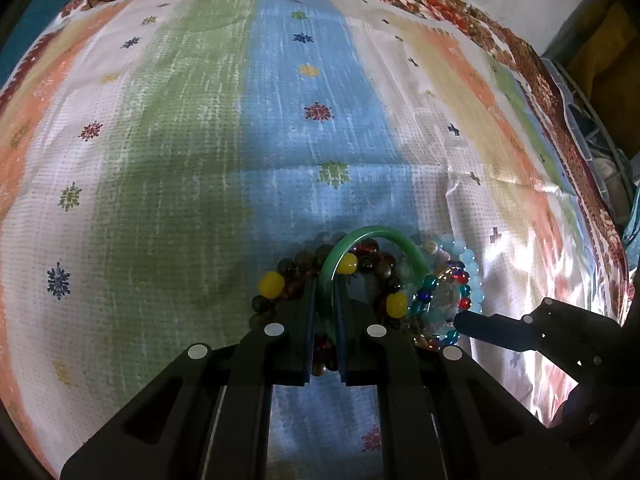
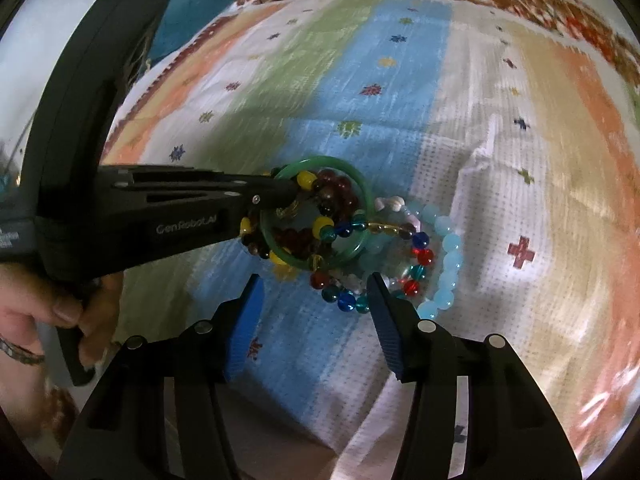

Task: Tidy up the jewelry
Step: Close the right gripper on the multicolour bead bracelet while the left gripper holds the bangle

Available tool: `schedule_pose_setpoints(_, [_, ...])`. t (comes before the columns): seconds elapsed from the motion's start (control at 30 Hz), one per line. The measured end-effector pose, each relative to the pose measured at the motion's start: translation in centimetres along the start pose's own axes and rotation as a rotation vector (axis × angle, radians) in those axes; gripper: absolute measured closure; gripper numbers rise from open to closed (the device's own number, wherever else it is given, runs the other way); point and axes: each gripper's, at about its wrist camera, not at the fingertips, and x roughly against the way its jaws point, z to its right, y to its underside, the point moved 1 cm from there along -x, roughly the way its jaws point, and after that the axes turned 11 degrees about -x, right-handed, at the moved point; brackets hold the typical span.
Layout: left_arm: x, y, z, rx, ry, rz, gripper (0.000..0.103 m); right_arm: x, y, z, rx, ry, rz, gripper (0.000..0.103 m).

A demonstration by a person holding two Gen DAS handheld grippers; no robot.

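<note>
My left gripper is shut on the rim of a green bangle, which stands up over a pile of bracelets on the striped cloth. Under it lies a dark bead bracelet with yellow beads. In the right wrist view the left gripper comes in from the left, clamped on the green bangle. My right gripper stands open over the near side of the pile. Part of a multi-coloured glass bead bracelet lies between its blue pads, which do not press on it. A pale blue bead bracelet curves to the right.
The jewellery sits on a striped cloth with small flower prints, creased to the right of the pile. A hand grips the left gripper's handle at lower left. Cluttered fabric lies past the cloth's right edge.
</note>
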Motion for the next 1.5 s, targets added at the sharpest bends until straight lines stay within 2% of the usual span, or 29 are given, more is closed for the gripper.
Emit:
schedule_pose_setpoints(0.07, [0.0, 0.0, 0.0, 0.002, 0.002, -0.002, 0.095, -0.2, 0.0, 0.0, 0.005, 0.002, -0.001, 0.053])
schedule_pose_setpoints(0.13, [-0.1, 0.0, 0.1, 0.001, 0.004, -0.004, 0.095, -0.7, 0.0, 0.1, 0.015, 0.018, -0.015, 0.07])
schedule_pose_setpoints(0.2, [-0.1, 0.0, 0.1, -0.003, 0.004, -0.005, 0.095, -1.2, 0.1, 0.3, 0.024, 0.038, -0.026, 0.079])
schedule_pose_setpoints(0.4, [0.0, 0.0, 0.3, -0.02, -0.01, 0.003, 0.095, -1.1, 0.2, 0.7, 0.026, 0.027, -0.023, 0.082])
schedule_pose_setpoints(0.47, [0.3, 0.0, 0.4, -0.022, -0.017, 0.012, 0.096, -0.7, 0.3, 0.8, 0.03, 0.042, -0.005, 0.094])
schedule_pose_setpoints(0.73, [0.7, 0.2, 0.7, -0.027, -0.03, 0.018, 0.096, -0.1, 0.4, 0.7, 0.042, 0.045, 0.005, 0.094])
schedule_pose_setpoints(0.97, [0.6, 0.2, 0.5, -0.018, -0.023, 0.017, 0.096, 0.3, 0.0, 0.5, 0.016, -0.015, -0.003, 0.093])
schedule_pose_setpoints(1.0, [0.5, 0.2, 0.4, -0.015, -0.019, 0.016, 0.096, 0.3, 0.0, 0.5, 0.015, -0.015, -0.003, 0.091])
schedule_pose_setpoints(1.1, [0.5, 0.3, 0.2, -0.007, -0.013, 0.012, 0.096, 0.4, 0.0, 0.3, 0.019, -0.008, 0.001, 0.068])
schedule_pose_setpoints(1.3, [0.5, 0.3, 0.3, -0.011, -0.02, 0.011, 0.095, 0.5, 0.0, -0.1, 0.016, -0.012, 0.008, 0.067])
schedule_pose_setpoints(1.5, [0.5, 0.2, 0.3, -0.012, -0.019, 0.011, 0.095, -0.5, 0.4, -1.3, 0.059, -0.009, -0.024, 0.066])
